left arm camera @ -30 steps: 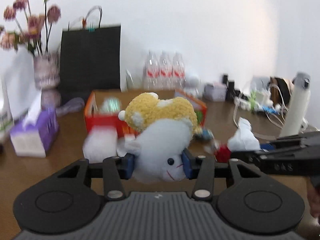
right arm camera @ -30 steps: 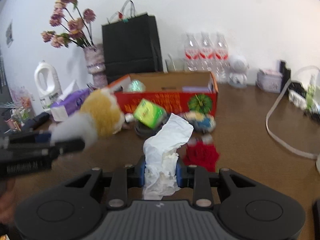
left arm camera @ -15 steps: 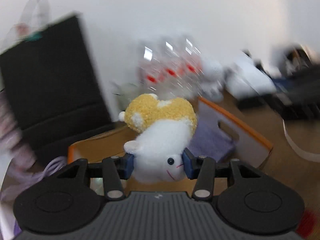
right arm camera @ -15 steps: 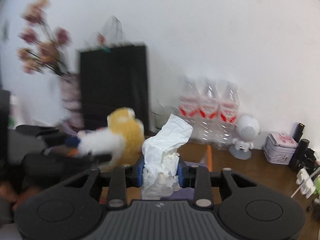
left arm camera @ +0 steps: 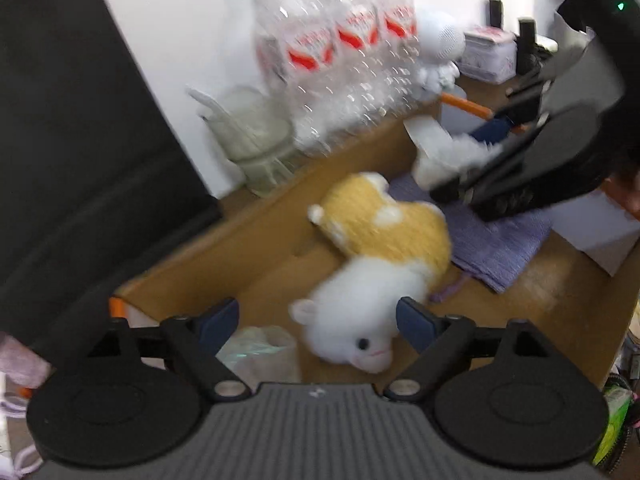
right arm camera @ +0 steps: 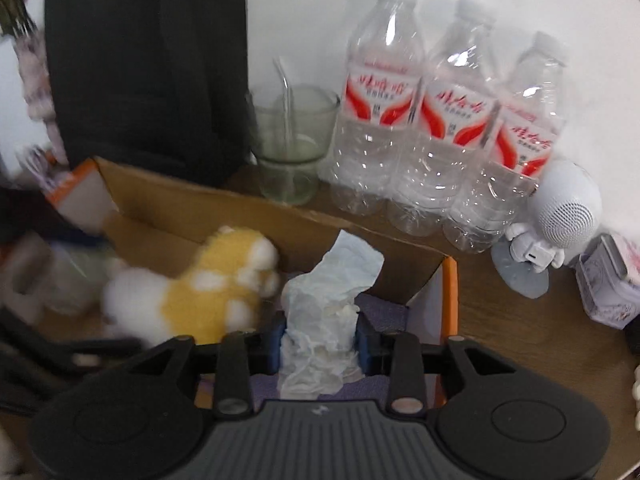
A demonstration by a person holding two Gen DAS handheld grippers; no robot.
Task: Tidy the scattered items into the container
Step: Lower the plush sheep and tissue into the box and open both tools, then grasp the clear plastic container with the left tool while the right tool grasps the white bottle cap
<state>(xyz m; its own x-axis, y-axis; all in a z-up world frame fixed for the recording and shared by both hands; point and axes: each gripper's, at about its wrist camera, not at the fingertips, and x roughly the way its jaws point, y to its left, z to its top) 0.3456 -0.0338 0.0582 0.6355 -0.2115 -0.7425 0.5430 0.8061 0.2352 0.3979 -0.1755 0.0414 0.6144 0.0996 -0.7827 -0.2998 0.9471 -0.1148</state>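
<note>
The cardboard box (left arm camera: 224, 264) with an orange rim lies below both grippers. A yellow and white plush toy (left arm camera: 384, 248) lies blurred on the box floor, its white head between my left gripper's (left arm camera: 316, 322) wide jaws. Those jaws are opening and neither pad touches the toy. My right gripper (right arm camera: 321, 344) hangs over the box's right corner (right arm camera: 448, 280) with a crumpled white tissue (right arm camera: 324, 312) standing between its pads. Its jaws are opening too, while the tissue still touches both pads. In the left wrist view the right gripper (left arm camera: 480, 148) comes in from the upper right.
A purple cloth (left arm camera: 500, 248) and a clear wrapped item (left arm camera: 260, 352) lie in the box. Behind the box stand three water bottles (right arm camera: 448, 120), a glass with a straw (right arm camera: 292, 140), a black paper bag (right arm camera: 148, 68), a white robot speaker (right arm camera: 560, 208) and a small tin (right arm camera: 608, 280).
Both grippers have swung from the table to above the box. The left jaws have spread and the plush toy has dropped out into the box. The tissue stays between the right pads.
</note>
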